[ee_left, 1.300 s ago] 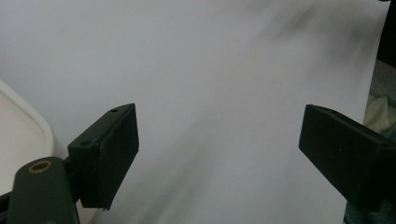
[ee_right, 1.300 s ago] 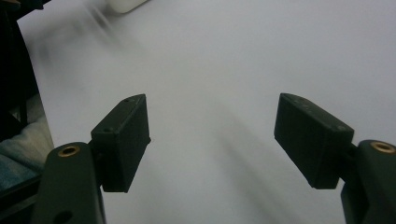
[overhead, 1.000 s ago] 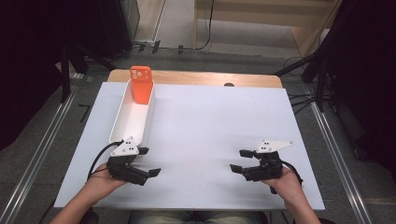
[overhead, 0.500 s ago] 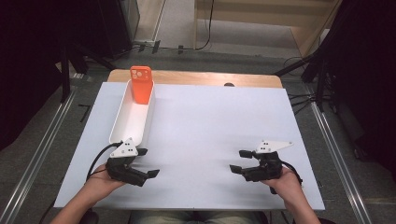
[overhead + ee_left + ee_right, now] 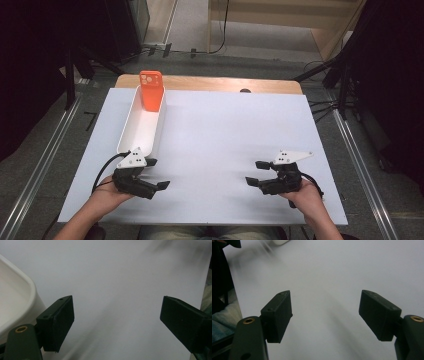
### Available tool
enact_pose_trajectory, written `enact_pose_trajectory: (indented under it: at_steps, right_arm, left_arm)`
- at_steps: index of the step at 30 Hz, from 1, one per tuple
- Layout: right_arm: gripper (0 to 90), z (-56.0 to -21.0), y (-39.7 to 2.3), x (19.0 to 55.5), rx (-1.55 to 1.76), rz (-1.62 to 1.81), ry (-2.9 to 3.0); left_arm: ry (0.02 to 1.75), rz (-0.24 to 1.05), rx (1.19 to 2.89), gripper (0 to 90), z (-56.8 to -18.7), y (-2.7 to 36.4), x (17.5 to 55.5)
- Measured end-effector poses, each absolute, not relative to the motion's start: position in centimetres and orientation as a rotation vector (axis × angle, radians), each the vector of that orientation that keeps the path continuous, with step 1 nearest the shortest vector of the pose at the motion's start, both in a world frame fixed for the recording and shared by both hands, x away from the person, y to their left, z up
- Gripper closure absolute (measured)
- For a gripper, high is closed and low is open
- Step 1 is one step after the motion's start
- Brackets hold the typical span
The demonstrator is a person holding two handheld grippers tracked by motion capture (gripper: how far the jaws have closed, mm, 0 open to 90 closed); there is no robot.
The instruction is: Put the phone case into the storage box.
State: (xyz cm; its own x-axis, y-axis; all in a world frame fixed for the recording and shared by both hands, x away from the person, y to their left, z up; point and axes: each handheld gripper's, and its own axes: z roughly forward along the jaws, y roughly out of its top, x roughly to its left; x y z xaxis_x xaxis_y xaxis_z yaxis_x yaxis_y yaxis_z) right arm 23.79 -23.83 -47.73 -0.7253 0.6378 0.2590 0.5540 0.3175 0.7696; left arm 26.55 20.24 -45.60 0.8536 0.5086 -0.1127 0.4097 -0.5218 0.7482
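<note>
An orange phone case (image 5: 151, 90) stands upright at the far end of a long white tray (image 5: 131, 131) on the left of the table. My left gripper (image 5: 156, 174) rests near the table's front left, just past the tray's near end, pointing right. Its jaws are open over bare white sheet, as the left gripper view (image 5: 117, 307) shows, with the tray's rounded rim (image 5: 30, 288) beside the left jaw. My right gripper (image 5: 255, 173) sits at the front right, pointing left, also open with nothing between its fingers (image 5: 325, 302).
A white sheet (image 5: 230, 125) covers the table, with a strip of wooden tabletop (image 5: 225, 84) at its far edge. Metal rails (image 5: 45, 150) run along both sides. A person's hands (image 5: 102, 197) hold the grippers from the near edge.
</note>
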Motion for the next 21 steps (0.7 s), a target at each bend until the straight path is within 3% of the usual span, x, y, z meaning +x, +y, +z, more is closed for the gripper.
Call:
enact_pose_trajectory:
  at_steps: [21]
  right_arm:
    - [25.5,-47.70,-23.81,23.76,1.122,1.385,2.477]
  left_arm:
    - [0.660,0.155,2.189,11.9,-45.52,20.32,26.54]
